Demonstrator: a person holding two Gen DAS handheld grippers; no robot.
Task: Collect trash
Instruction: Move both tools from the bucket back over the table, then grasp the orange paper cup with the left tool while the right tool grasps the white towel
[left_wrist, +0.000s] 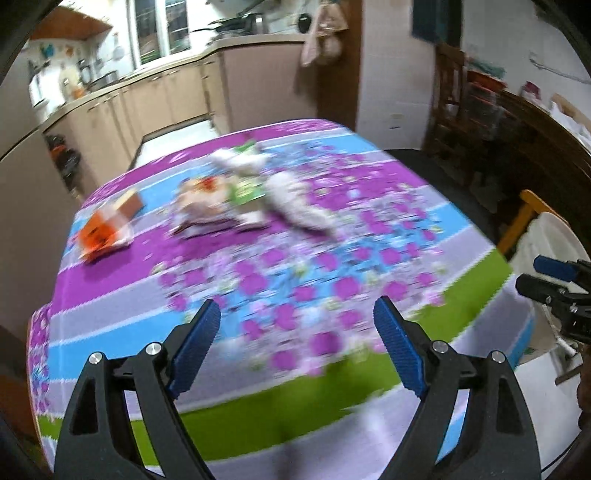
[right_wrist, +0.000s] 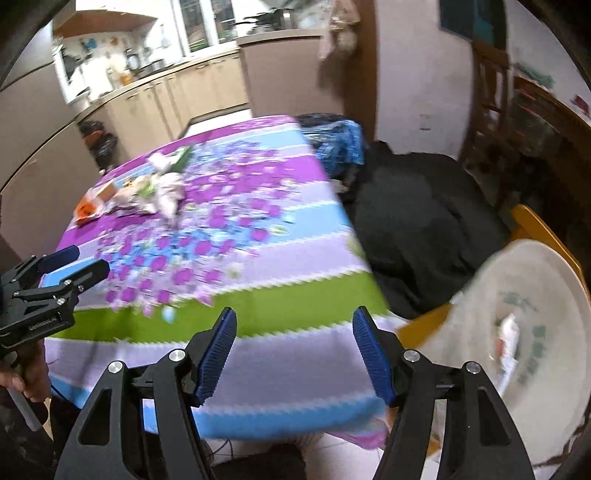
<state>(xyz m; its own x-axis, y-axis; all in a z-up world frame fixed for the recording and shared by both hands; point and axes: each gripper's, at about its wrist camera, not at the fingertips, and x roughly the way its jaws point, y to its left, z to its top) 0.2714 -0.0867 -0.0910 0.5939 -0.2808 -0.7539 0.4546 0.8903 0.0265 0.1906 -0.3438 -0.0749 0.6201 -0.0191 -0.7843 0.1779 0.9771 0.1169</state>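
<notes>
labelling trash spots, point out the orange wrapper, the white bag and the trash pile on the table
orange wrapper (left_wrist: 99, 235): left wrist view, its orange face
white bag (right_wrist: 532, 325): right wrist view, inner wall
trash pile (left_wrist: 236, 192): left wrist view, middle of the heap

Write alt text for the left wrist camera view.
The open, empty left claw hovers over the near edge of a table with a purple floral tablecloth. A blurred pile of trash and an orange wrapper lie at the far side.

You have crumpled white paper scraps (left_wrist: 295, 203), green-printed wrappers (left_wrist: 247, 190) and an orange-and-white packet (left_wrist: 105, 230) lying blurred together at the flowery desk's (left_wrist: 332, 295) far side
</notes>
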